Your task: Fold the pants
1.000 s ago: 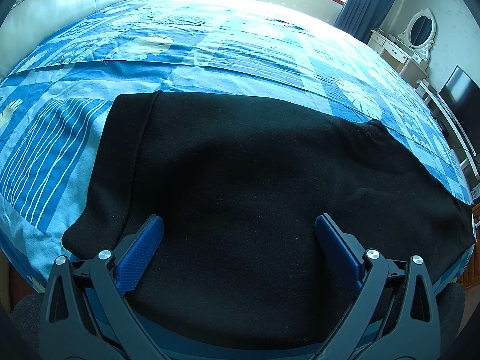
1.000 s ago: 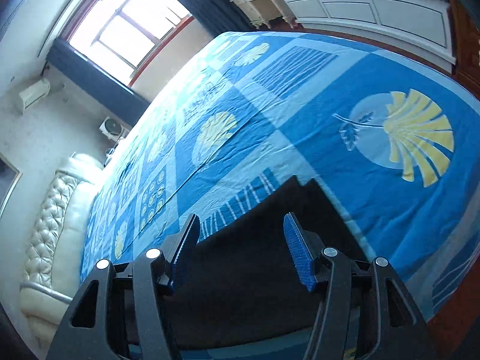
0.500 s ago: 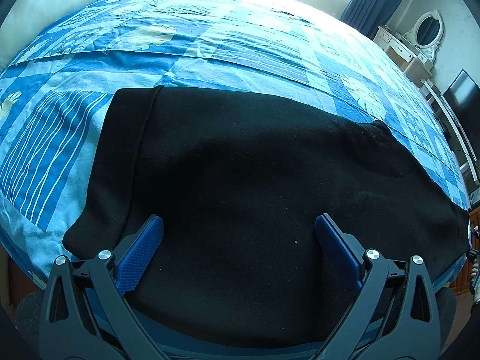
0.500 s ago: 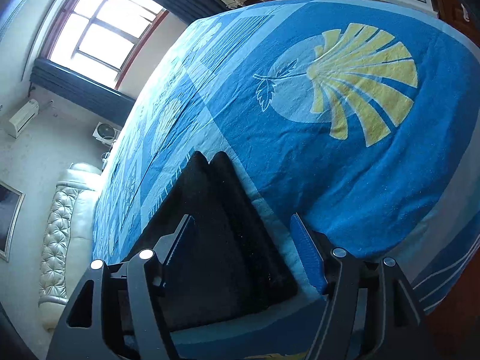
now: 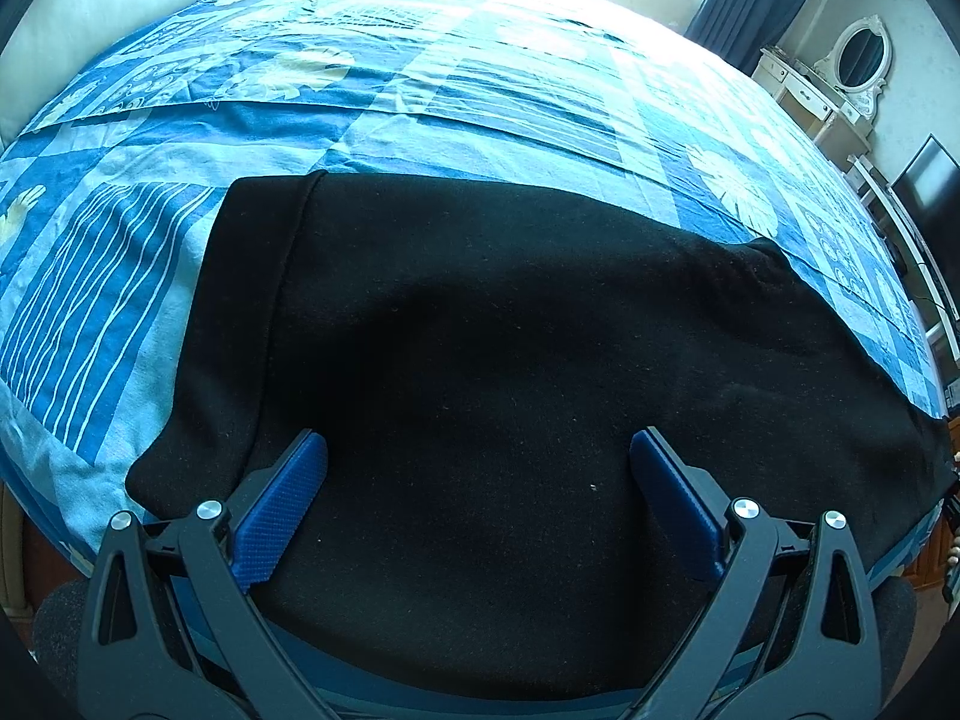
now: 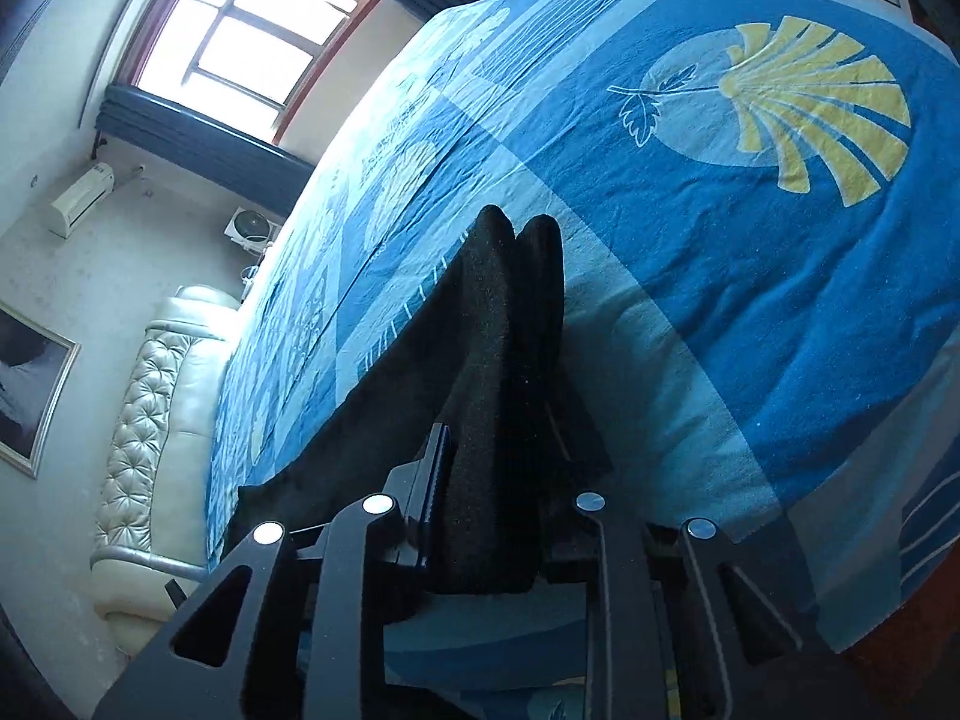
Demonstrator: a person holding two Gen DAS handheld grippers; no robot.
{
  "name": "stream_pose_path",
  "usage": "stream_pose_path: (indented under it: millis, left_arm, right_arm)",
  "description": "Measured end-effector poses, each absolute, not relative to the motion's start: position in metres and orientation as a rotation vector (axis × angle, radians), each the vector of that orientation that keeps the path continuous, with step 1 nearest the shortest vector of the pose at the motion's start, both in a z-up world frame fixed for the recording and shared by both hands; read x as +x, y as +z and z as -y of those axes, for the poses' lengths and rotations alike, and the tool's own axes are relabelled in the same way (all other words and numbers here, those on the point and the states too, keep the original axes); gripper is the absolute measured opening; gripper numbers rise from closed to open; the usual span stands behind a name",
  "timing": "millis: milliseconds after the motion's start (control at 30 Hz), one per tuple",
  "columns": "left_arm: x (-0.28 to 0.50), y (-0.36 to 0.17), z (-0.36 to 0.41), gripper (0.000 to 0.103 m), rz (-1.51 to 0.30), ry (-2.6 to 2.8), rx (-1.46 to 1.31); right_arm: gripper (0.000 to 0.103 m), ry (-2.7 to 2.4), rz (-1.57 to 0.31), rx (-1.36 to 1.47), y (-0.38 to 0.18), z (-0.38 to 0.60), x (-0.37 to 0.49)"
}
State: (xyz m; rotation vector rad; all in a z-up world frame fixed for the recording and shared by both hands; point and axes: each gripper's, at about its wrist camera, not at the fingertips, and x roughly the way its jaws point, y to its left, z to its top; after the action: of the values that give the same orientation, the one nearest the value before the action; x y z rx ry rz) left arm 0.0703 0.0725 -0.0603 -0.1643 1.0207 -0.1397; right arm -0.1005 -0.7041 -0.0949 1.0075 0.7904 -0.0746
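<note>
- On the left wrist view: black pants (image 5: 510, 360) lie flat across the near edge of the bed (image 5: 480, 90), already doubled leg over leg as far as I can judge; band at the left end, legs running off right.
- Left gripper (image 5: 480, 468) hovers low over the near part of the fabric, jaws spread wide, holding nothing.
- Progress guess: lengthwise fold done, crosswise folds not yet made. Early to mid task.
- Hard to read here: fabric is near featureless black, so layer count and seams are unclear. The right end of the pants runs into the dark lens rim; hems not visible.
- On the right wrist view: right gripper (image 6: 510, 516) has its jaws clamped on the end of the pants (image 6: 498, 360), two stacked edges pinched upright between them.
- That end looks raised off the bed (image 6: 750, 270); I'd say a fold toward the other end is being set up.
- Hidden: jaw pads are buried in cloth, so grip depth is unknown. Rest of the garment drops behind the gripper body.
</note>
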Motion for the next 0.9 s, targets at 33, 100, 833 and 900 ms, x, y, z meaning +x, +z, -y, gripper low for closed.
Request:
stream_pose_path:
  millis: [33,100,833,900]
  left_arm:
    - [0.07,-0.06,-0.073,0.101,-1.022,-0.143,-0.162]
    - [0.07,-0.06,-0.073,0.101,-1.023,-0.151,-0.156]
    - [0.058,-0.059,-0.075,0.101,-0.996,-0.212,-0.128]
    - [0.059,-0.058,-0.076,0.101,-1.002,-0.21,-0.142]
  right_arm:
    - [0.022,-0.066,-0.758,1.023,-0.088,0.701,-0.102]
    - [0.02,-0.034,-0.684,1.059,-0.072,0.696,-0.104]
    - [0.015,0.405,-0.716,0.902,0.029,0.454,0.011]
    - [0.015,0.424,-0.766,0.883,0.018,0.429,0.023]
